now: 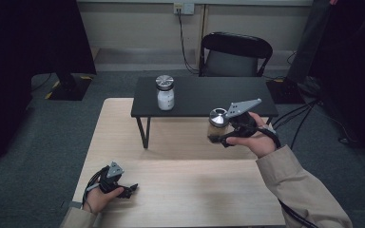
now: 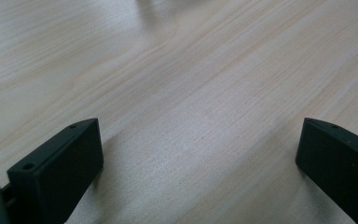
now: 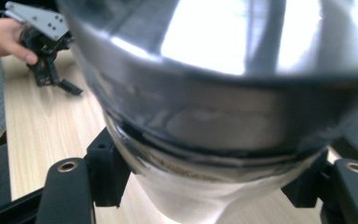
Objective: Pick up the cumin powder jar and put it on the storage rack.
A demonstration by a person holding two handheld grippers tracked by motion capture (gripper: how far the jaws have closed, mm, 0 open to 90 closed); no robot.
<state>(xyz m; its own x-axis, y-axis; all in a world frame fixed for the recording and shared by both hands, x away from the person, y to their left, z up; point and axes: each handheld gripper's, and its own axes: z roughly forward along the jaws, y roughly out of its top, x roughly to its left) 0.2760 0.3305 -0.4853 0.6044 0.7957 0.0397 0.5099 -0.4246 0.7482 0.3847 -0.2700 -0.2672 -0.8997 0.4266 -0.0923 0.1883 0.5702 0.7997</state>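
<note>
A person's right gripper (image 1: 217,137) clamps a glass jar with a shiny metal lid and brownish contents (image 1: 217,124), held in the air just in front of the low black shelf (image 1: 247,107) on the pale wooden table (image 1: 180,190). A matching jar of white contents (image 1: 165,92) already stands on that shelf. The carrying step appears under way; setting down beside it likely comes next. The left gripper (image 1: 129,189) rests on the table, jaws wide and empty

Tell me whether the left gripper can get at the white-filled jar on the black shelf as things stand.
Probably yes, with a long reach. The left gripper rests open and empty at the near edge of the wooden table; the white-filled jar stands alone on the black shelf, with nothing between them.
</note>
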